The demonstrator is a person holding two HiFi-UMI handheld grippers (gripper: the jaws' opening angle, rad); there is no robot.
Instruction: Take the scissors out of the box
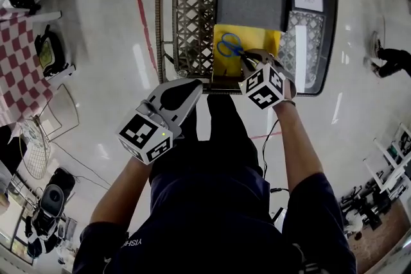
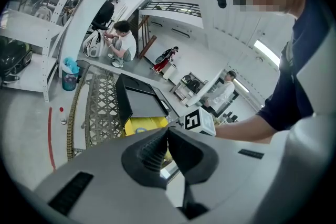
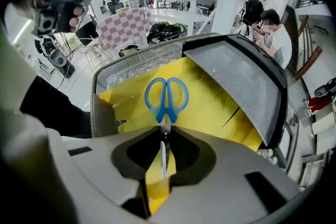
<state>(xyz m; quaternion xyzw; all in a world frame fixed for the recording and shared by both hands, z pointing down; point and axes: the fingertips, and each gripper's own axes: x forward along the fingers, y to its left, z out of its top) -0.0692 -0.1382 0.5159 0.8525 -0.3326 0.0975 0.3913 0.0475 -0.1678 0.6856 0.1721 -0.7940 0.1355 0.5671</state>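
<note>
L tongs (image 1: 189,92) closed, empty, held near side, left of box (image 1: 264,39). R tongs (image 1: 247,61) point down into the open yellow box on lattice desk (image 1: 186,9), gripping blue-handled scissors (image 1: 230,45) by the blades. Scissors inside box, handles toward far side.

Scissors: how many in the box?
1. Blue-handled scissors lie in the yellow box, blades gripped by the right gripper. The grey lid covers part of the box, so more may be hidden.

Blue-handled scissors (image 3: 166,99) lie closed on the yellow floor of the open box (image 3: 210,107), handles toward its raised grey lid (image 3: 241,81), blades clamped by the right hand-held gripper (image 3: 164,136).
</note>
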